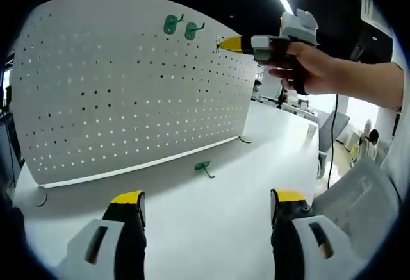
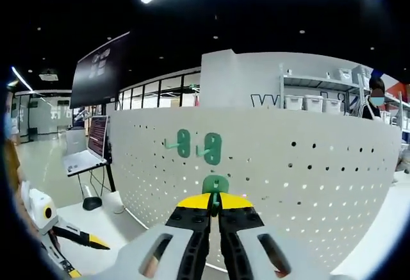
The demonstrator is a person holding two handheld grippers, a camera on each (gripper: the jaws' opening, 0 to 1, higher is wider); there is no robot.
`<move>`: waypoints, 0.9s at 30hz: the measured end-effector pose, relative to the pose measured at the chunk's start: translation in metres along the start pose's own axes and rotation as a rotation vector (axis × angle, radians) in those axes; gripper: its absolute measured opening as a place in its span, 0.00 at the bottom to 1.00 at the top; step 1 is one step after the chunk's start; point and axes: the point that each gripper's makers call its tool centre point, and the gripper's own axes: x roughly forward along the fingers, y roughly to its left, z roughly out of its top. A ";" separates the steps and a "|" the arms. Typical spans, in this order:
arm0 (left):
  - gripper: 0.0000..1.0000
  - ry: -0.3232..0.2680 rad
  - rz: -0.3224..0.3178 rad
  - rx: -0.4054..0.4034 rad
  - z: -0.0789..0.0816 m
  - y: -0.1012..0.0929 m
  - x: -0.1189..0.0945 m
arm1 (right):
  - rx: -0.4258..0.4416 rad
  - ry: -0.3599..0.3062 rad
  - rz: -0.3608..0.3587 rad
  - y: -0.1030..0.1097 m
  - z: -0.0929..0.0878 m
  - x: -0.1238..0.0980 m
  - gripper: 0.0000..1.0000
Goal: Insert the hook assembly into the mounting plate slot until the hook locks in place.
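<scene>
The right claw pinches a green hook at the pegboard, frame centre. The left claw gapes empty over a table, lower frame.

- One white perforated pegboard panel, standing upright on the white table.
- Green plastic hooks: four that I can count. Two are already hung side by side near the pegboard's top edge, one is pinched in the right gripper just under those two, and one is lying loose on the table in front of the pegboard's base.
- Two handheld grippers with yellow-tipped black jaws; the left gripper sits low, well apart from the pegboard.
- One open laptop, off past the pegboard's left end in the right gripper view.
</scene>
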 end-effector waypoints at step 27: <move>0.81 0.026 0.022 -0.020 -0.014 0.009 -0.008 | -0.125 -0.113 -0.114 -0.033 0.032 0.023 0.01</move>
